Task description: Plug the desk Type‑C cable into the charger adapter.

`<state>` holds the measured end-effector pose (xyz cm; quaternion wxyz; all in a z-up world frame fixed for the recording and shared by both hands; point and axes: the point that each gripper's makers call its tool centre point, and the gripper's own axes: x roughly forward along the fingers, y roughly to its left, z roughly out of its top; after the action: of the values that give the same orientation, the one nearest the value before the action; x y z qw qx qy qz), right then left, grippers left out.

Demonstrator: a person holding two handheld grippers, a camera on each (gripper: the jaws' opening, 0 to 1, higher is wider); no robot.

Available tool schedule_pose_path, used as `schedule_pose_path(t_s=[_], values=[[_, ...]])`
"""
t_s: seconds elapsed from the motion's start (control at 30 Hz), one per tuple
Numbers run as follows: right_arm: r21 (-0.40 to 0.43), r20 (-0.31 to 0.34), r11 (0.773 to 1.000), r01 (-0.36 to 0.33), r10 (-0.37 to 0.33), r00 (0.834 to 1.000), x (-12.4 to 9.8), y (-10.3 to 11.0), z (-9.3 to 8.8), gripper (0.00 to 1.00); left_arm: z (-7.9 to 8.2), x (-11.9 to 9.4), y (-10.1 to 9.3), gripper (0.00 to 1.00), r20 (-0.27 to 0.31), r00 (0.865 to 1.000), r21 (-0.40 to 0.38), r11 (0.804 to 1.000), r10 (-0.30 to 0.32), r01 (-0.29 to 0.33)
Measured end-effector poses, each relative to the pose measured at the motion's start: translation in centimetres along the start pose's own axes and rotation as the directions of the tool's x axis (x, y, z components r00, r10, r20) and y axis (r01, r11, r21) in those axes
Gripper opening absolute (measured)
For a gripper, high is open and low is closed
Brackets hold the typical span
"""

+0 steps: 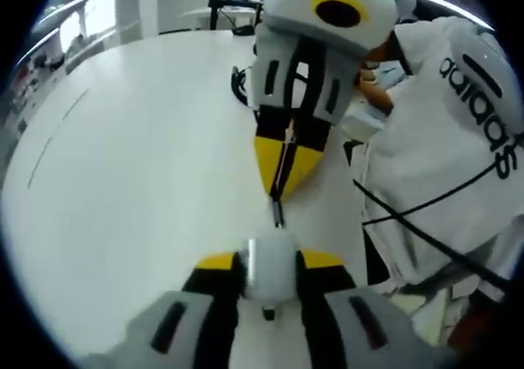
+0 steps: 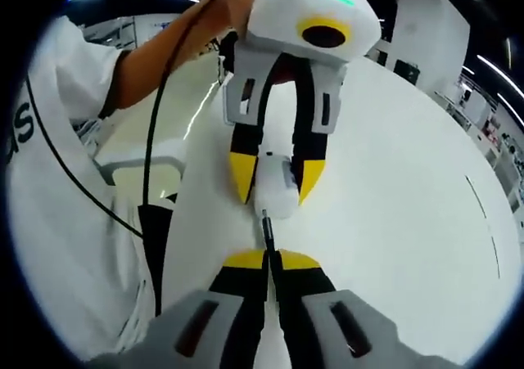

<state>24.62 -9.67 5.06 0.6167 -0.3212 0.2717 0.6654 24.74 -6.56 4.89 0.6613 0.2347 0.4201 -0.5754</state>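
Observation:
The white charger adapter sits between the yellow-tipped jaws of my left gripper, which is shut on it. Facing it from above, my right gripper is shut on the thin black Type-C cable, and the metal plug points down at the adapter's top face. In the right gripper view, my right gripper holds the cable's plug with its tip at the adapter, which the left gripper holds. I cannot tell whether the tip is inside the port.
Both grippers hover over a white table. A person in a white shirt with black lettering stands at its edge. A black cord hangs along the person's arm. A dark coil of cable lies further back on the table.

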Motion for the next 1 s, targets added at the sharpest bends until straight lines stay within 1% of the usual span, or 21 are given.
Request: schedule_pose_path(t_s=[0.13,0.23,0.3,0.4,0.53,0.57,0.7,0.83,1.0], values=[[0.002,-0.006,1.000,0.006,-0.006,1.000,0.10,-0.12,0.15,0.02,0.15,0.18,-0.34,0.26,-0.002,1.000,-0.001,1.000,0.002,-0.002],[0.002,-0.015,1.000,0.013,-0.013,1.000,0.14,-0.16,0.23,0.02,0.07,0.09,-0.15,0.26,-0.003,1.000,-0.006,1.000,0.002,-0.002],[0.019,-0.029,1.000,0.024,-0.023,0.999,0.15,-0.21,0.34,0.02,0.05,0.09,-0.13,0.26,-0.009,1.000,-0.008,1.000,0.002,-0.002],[0.018,-0.047,0.999,0.039,-0.038,0.998,0.23,-0.13,0.45,0.02,0.07,0.11,-0.12,0.26,-0.020,1.000,-0.014,1.000,0.002,-0.002],[0.053,-0.061,0.998,0.044,-0.041,0.997,0.15,0.05,0.42,0.02,0.41,0.52,-0.79,0.26,-0.031,1.000,-0.024,1.000,0.005,-0.006],[0.058,-0.063,0.997,0.046,-0.042,0.997,0.16,0.05,0.42,0.02,0.29,0.38,-0.51,0.26,-0.032,0.999,-0.025,1.000,0.005,-0.006],[0.077,-0.074,0.996,0.050,-0.045,0.996,0.22,0.17,0.47,0.02,0.18,0.27,-0.44,0.26,-0.034,0.999,-0.034,0.999,0.011,-0.012],[0.127,-0.098,0.990,0.062,-0.050,0.994,0.27,0.31,0.41,0.01,0.15,0.27,-0.51,0.26,-0.035,0.999,-0.056,0.998,0.024,-0.026],[0.116,-0.114,0.991,0.071,-0.058,0.992,0.29,0.14,0.55,0.01,0.29,0.50,-0.90,0.26,-0.043,0.999,-0.037,0.999,0.033,-0.035]])
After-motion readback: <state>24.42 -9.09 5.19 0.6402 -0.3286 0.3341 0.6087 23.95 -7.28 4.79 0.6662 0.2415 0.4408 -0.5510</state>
